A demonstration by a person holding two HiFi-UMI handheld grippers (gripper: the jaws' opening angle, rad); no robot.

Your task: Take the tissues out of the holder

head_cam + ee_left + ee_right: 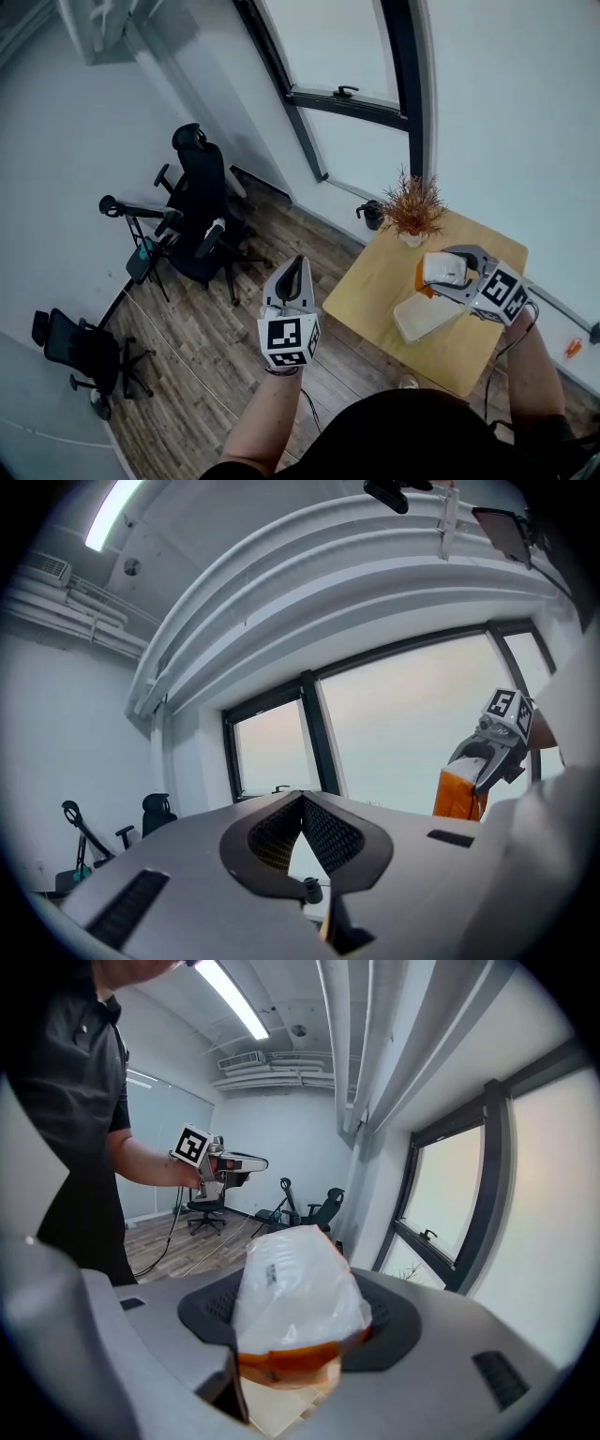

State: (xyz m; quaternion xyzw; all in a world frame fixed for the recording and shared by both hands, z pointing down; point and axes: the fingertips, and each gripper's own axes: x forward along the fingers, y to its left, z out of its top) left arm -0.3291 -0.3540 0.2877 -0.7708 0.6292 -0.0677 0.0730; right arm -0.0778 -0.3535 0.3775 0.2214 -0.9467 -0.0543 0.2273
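Observation:
My right gripper (434, 274) is shut on a tissue pack (445, 268) in clear plastic with an orange end, held above the wooden table (370, 292). In the right gripper view the tissue pack (296, 1297) fills the space between the jaws. Just below it on the table lies the cream oblong holder (424, 319). My left gripper (297, 262) hangs over the floor, left of the table, shut with nothing in it. In the left gripper view the left gripper (302, 797) has its tips touching and points up at the window, with the orange pack (457, 795) at the right.
A potted dry plant (411, 208) stands at the table's far corner. A black office chair (197, 202) and a second chair (80, 352) stand on the wooden floor to the left. A window and white wall lie behind the table.

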